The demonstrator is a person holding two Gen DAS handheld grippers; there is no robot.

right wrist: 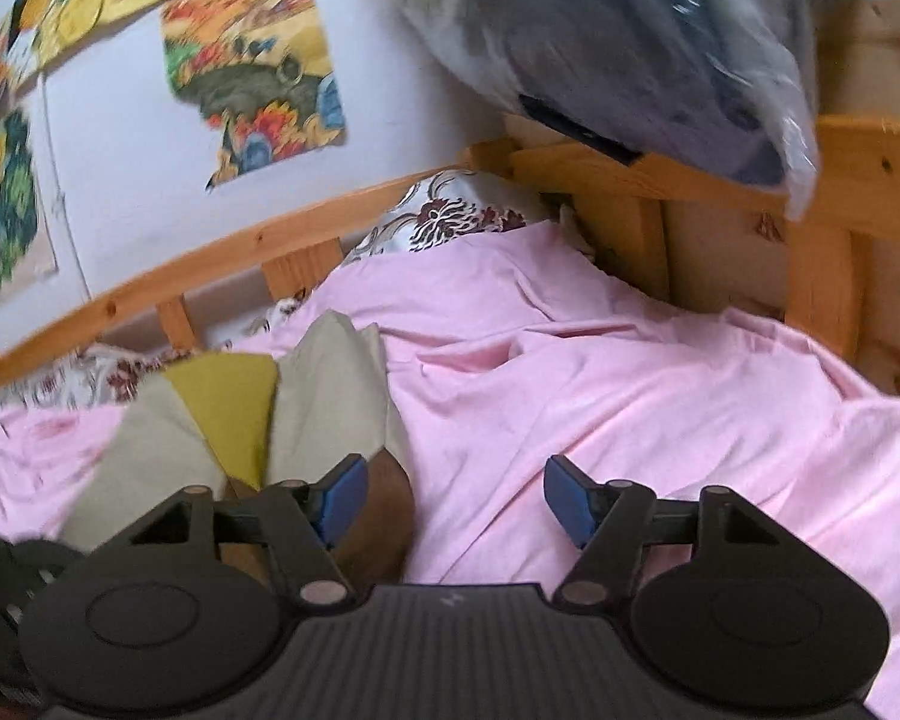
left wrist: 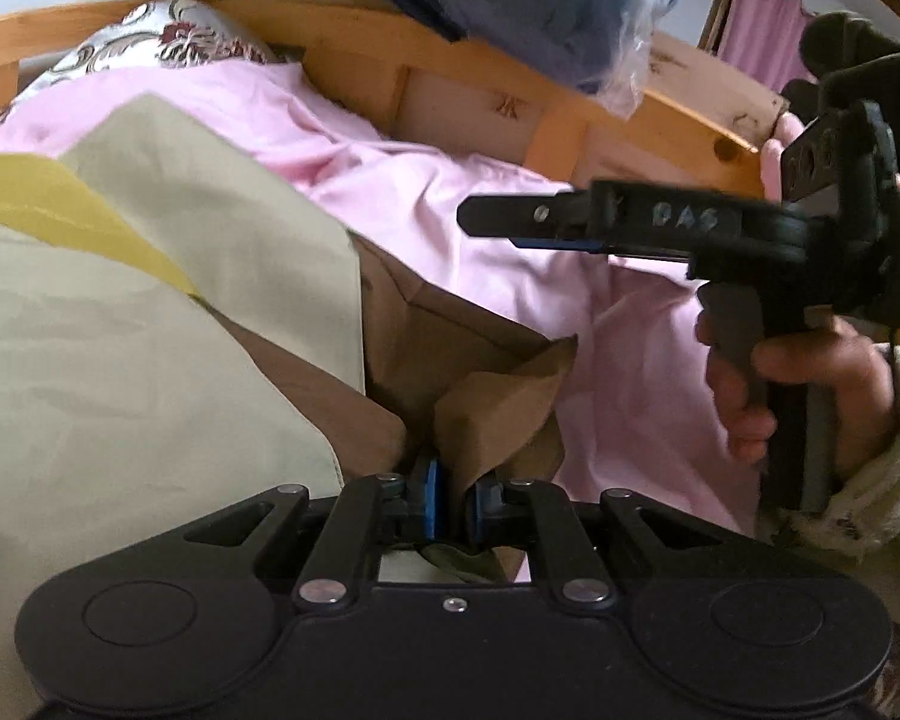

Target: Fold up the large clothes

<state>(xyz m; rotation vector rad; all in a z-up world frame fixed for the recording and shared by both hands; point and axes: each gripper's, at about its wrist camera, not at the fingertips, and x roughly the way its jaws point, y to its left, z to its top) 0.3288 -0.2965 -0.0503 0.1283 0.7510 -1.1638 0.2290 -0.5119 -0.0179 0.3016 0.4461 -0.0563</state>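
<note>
- My left tongs (left wrist: 455, 501) are pinched nearly closed on a brown fold of the large garment (left wrist: 150, 360), which lies bunched on the pink sheet (left wrist: 450, 192) of the bed.
- That bite looks thin; if I pull hard, the brown cloth could slip out and the fold collapse.
- My right tongs (right wrist: 456, 501) stand wide with nothing between them, over the sheet just beside the garment's brown edge (right wrist: 384, 516).
- If I close them here, I judge they would catch the sheet instead.
- The beige and yellow panels (right wrist: 222, 414) are heaped, so a crooked fold is likely.
</note>
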